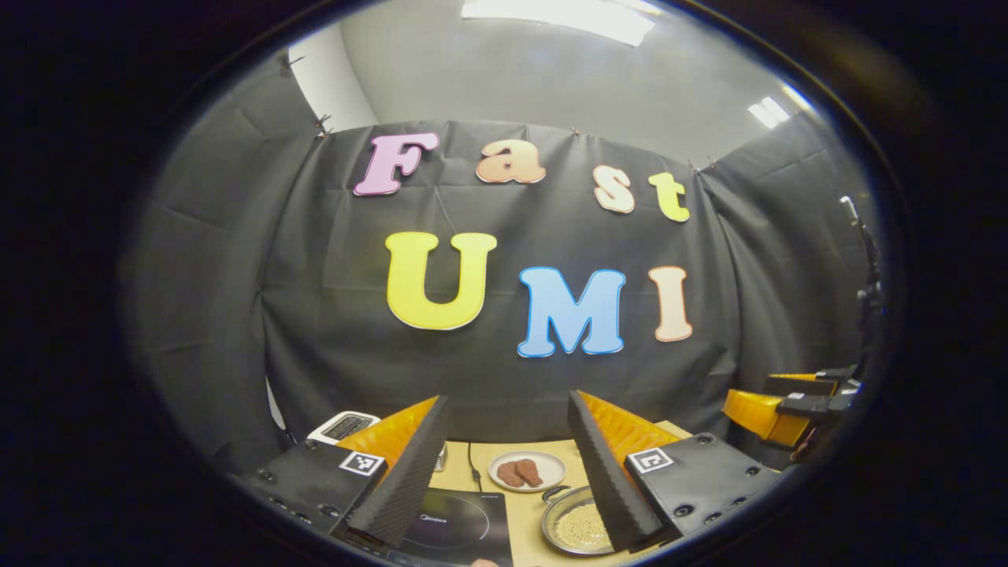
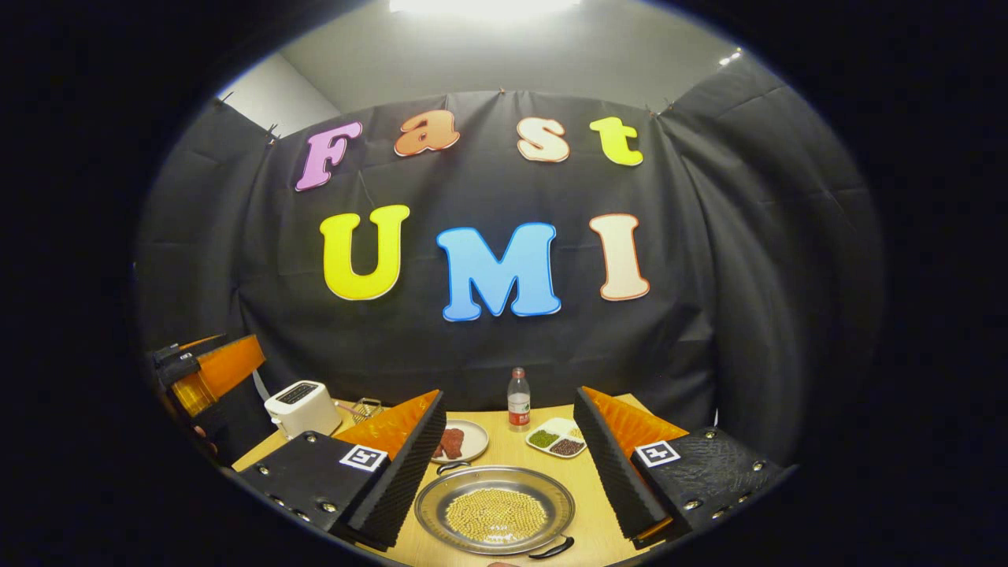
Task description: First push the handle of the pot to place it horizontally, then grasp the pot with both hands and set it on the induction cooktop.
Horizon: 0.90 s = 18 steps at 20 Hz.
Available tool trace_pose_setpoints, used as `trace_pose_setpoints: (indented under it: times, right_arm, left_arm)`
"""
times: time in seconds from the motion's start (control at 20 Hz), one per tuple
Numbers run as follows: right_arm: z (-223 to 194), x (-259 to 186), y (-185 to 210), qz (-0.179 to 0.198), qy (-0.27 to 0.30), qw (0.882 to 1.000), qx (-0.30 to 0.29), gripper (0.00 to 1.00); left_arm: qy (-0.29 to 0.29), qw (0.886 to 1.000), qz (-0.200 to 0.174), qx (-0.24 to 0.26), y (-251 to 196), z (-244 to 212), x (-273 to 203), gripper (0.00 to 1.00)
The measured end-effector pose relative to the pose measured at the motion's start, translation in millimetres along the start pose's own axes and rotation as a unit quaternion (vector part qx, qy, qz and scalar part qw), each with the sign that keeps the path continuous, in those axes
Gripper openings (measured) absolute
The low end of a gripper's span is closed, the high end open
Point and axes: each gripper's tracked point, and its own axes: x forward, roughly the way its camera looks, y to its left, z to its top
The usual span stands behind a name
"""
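We hold both tongs high above the desk (image 2: 504, 461), spread, gripping nothing: L tongs (image 1: 508, 465), R tongs (image 2: 508, 465). Looks like we're lining up on the pot (image 2: 494, 509) w/ grain in it, which sits on the desk just right of the cooktop (image 1: 457, 524), not on it yet. Handles (image 2: 551, 548) sit front & back, prob. why a push comes first. R view adds a bottle (image 2: 517, 400), toaster (image 2: 303, 407), bean dish (image 2: 561, 438); L view gives the cooktop.
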Motion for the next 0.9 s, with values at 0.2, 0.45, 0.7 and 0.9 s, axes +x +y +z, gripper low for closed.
trace_pose_setpoints:
  times: [0.2,0.45,0.7,0.9]
  right_arm:
    - [-53,4,4,0.031,0.076,0.997,0.011,0.99]
    - [-118,3,3,0.055,0.169,0.984,0.010,0.99]
    - [-172,-1,-4,0.057,0.243,0.968,-0.005,0.86]
    - [-212,-11,-10,0.054,0.300,0.952,-0.003,0.38]
  left_arm:
    - [0.012,1.000,-0.007,-0.004,-9,-12,4,0.97]
    - [0.026,1.000,-0.009,-0.006,-13,-23,11,0.99]
    - [0.037,0.999,-0.011,-0.007,-16,-34,16,0.97]
    - [0.048,0.999,-0.009,-0.010,-14,-45,20,0.97]
